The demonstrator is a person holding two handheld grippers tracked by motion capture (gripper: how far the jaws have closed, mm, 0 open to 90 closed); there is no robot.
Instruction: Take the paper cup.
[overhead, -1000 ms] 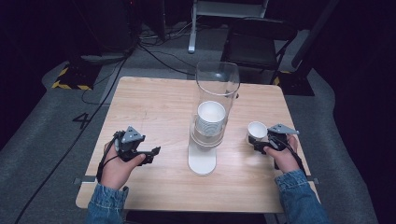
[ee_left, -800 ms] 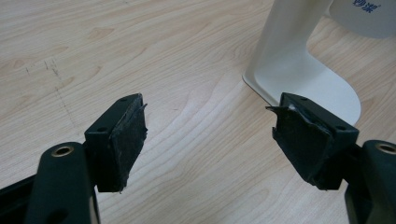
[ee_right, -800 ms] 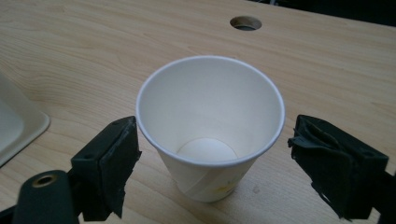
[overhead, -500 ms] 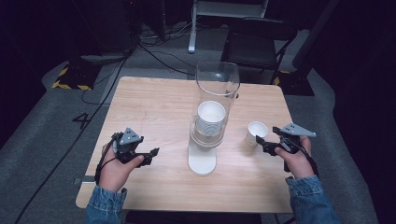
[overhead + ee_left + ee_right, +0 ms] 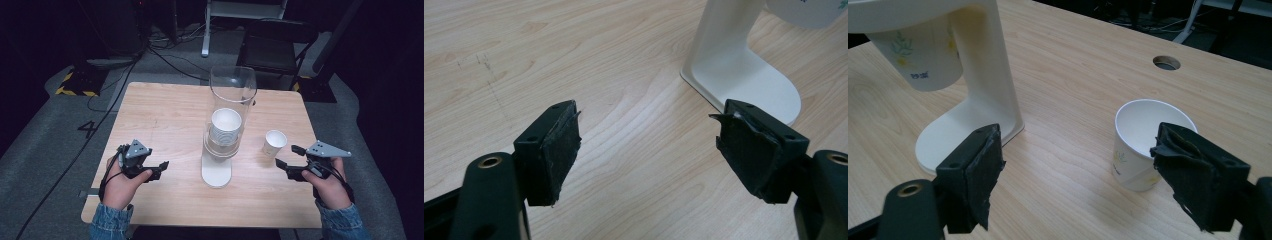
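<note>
High view: right gripper (image 5: pixel 288 162) backed off paper cup (image 5: pixel 274 142); jaws closing, empty.

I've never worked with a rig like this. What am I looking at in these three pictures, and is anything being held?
A person holds a two-jaw claw in each hand. The high view looks down on the wooden table; each of the other two looks along one claw's own jaws. On the table stands a cup dispenser with stacked paper cups. One loose paper cup stands upright beside it. The left claw is open and empty. The right claw, jaws just closing somewhat, is apart from that cup and holds nothing.
</note>
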